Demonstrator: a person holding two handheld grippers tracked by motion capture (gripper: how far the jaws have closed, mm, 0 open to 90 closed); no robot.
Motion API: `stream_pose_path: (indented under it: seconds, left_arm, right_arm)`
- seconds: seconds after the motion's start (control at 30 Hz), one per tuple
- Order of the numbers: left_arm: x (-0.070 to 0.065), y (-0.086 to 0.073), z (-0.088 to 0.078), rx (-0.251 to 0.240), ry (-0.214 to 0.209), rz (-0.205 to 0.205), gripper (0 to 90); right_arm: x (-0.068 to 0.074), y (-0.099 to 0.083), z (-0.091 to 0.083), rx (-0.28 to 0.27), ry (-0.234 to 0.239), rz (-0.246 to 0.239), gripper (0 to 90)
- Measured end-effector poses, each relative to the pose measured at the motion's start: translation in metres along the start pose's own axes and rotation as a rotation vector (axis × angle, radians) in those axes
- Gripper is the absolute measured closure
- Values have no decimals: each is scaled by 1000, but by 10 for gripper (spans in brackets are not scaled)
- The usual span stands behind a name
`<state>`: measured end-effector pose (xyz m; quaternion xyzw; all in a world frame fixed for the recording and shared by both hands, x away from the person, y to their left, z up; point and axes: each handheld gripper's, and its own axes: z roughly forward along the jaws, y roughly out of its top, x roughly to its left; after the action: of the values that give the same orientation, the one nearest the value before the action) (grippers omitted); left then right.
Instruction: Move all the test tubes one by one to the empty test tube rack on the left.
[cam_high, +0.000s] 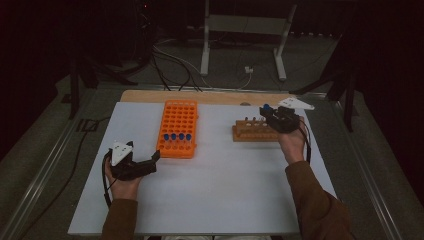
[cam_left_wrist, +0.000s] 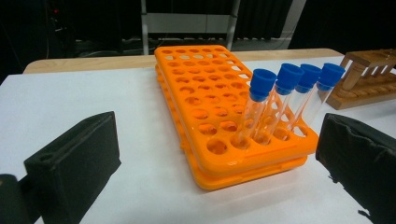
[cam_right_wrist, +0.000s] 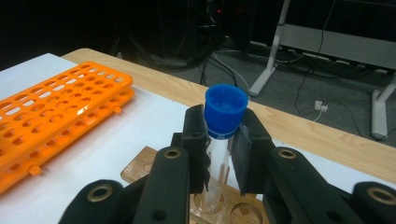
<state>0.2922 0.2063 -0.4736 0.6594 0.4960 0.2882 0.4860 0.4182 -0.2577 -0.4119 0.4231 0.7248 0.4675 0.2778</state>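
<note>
Four blue-capped tubes stand in the orange rack. The right gripper pinches a fifth test tube above the wooden rack; transfer pending. Left gripper jaws spread, empty.

Orange rack with a grid of round holes; clear tubes with blue caps; another clear, blue-capped tube between black tongs; tan wooden rack; white surface edged in pale wood
</note>
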Motion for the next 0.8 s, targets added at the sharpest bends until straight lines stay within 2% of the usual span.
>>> stream_pose_path:
  seconds: [0.47,0.8]
  left_arm:
    - [0,0,1,4,-2,0,7]
    - [-1,0,1,5,0,3,7]
  right_arm:
    - [1,6,-6,-4,1,-8,765]
    - [7,11,-13,-19,23,-22,765]
